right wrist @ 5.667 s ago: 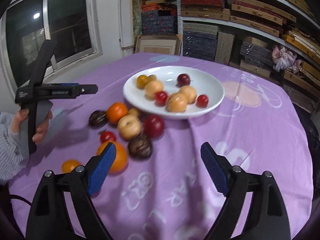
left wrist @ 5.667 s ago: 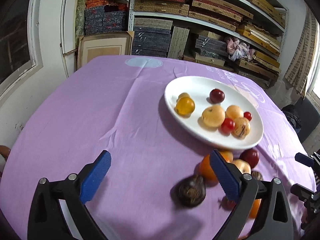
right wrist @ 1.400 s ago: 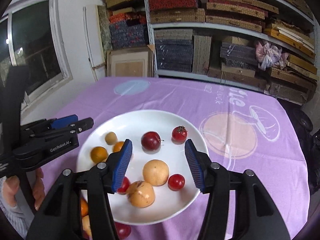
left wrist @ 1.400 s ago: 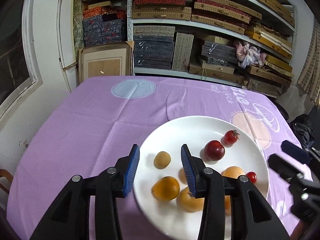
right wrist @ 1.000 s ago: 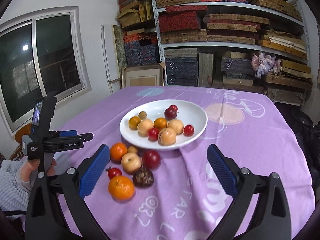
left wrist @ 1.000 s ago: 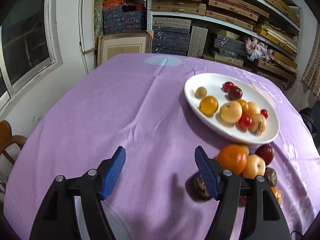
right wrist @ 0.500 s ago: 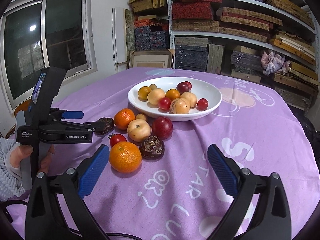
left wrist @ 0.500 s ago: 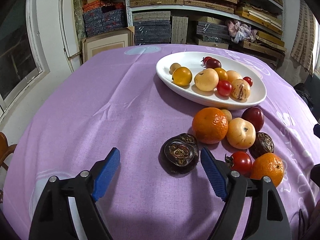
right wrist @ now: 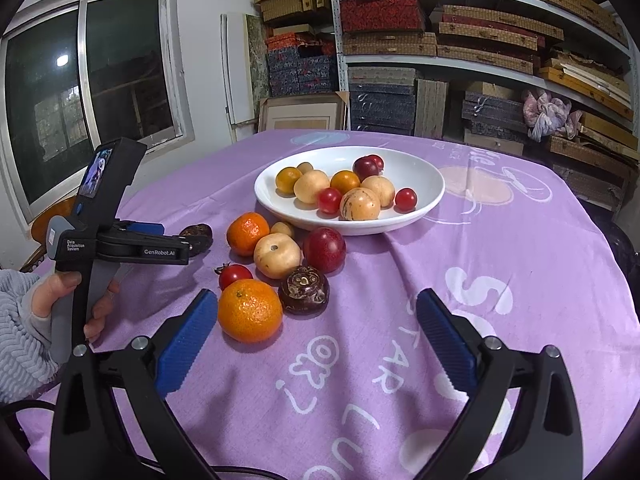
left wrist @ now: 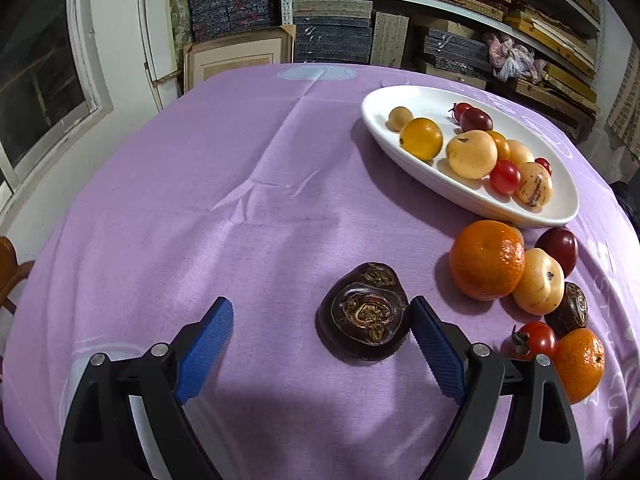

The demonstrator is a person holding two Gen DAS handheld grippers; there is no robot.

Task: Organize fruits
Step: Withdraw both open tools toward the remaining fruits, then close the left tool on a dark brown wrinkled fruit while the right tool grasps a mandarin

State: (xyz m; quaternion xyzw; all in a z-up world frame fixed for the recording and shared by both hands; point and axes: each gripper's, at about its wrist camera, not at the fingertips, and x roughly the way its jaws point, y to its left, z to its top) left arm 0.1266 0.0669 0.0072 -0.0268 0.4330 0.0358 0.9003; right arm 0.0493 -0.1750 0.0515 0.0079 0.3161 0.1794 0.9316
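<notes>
A white plate (left wrist: 420, 100) (right wrist: 424, 174) with several small fruits stands on the purple cloth. A dark brown water chestnut (left wrist: 366, 316) lies between the open jaws of my left gripper (left wrist: 320, 330), close to its right finger. It also shows in the right wrist view (right wrist: 198, 236), behind the left gripper (right wrist: 160, 240). Loose fruits lie by the plate: an orange (left wrist: 486, 264), a pale fruit (left wrist: 538, 286), a dark red plum (left wrist: 558, 246). My right gripper (right wrist: 316, 326) is open, with a near orange (right wrist: 250, 310) and a second chestnut (right wrist: 304, 290) just ahead of it.
A cherry tomato (right wrist: 234, 274) and a small pale fruit (right wrist: 282, 229) lie among the loose fruits. A wooden chair (left wrist: 10, 268) stands at the table's left edge. Shelves of boxes (right wrist: 440, 40) line the wall behind the table.
My left gripper has come lower and closer, so the dark chestnut now lies between its jaws. My right gripper has moved slightly closer to the near orange.
</notes>
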